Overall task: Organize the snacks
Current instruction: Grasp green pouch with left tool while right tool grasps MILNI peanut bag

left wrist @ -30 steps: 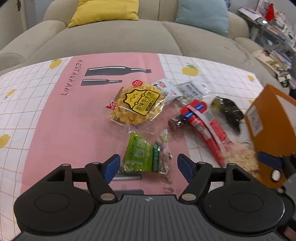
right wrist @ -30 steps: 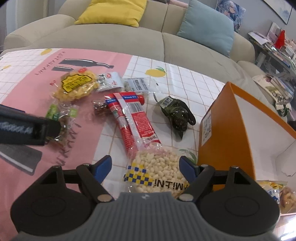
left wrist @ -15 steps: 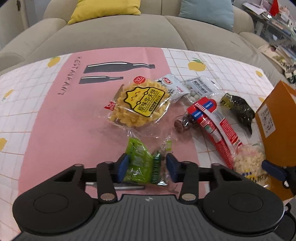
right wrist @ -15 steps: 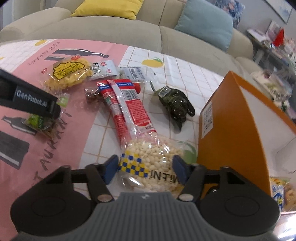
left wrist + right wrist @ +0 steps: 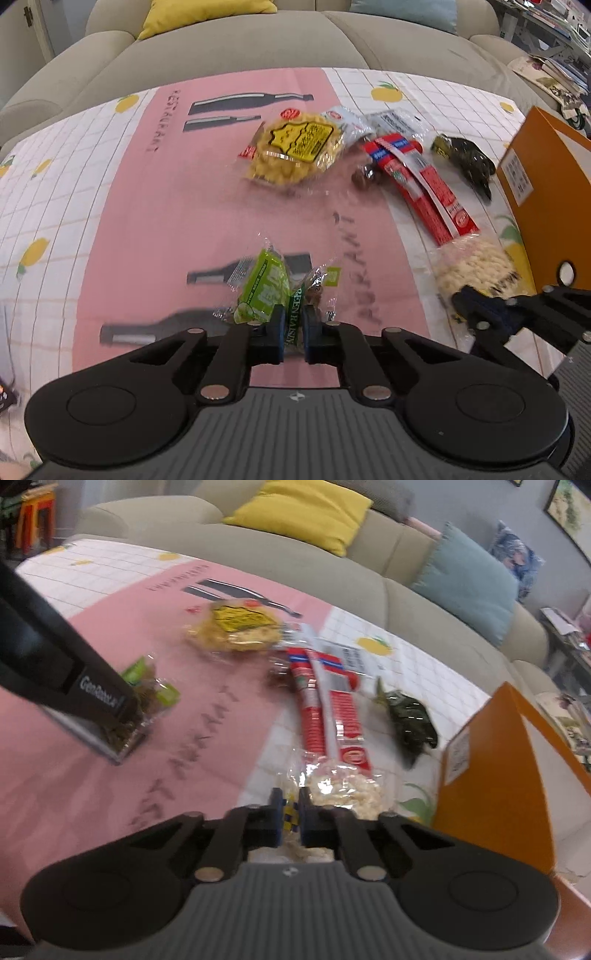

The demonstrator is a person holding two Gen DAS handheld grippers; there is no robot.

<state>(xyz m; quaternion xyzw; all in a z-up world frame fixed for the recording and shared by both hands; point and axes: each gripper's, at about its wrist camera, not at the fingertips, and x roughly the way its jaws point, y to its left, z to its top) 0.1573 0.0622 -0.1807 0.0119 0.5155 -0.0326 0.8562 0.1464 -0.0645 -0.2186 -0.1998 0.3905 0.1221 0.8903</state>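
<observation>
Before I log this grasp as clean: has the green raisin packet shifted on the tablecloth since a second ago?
Yes. The green raisin packet, now pinched in the left claw, sits farther from the yellow biscuit pack, toward the camera.

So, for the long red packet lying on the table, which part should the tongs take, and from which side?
Probably the near end of the long red packet, by its round logo, coming from above: it lies flat, that end is bare, and its far end is tucked among other packets.
</observation>
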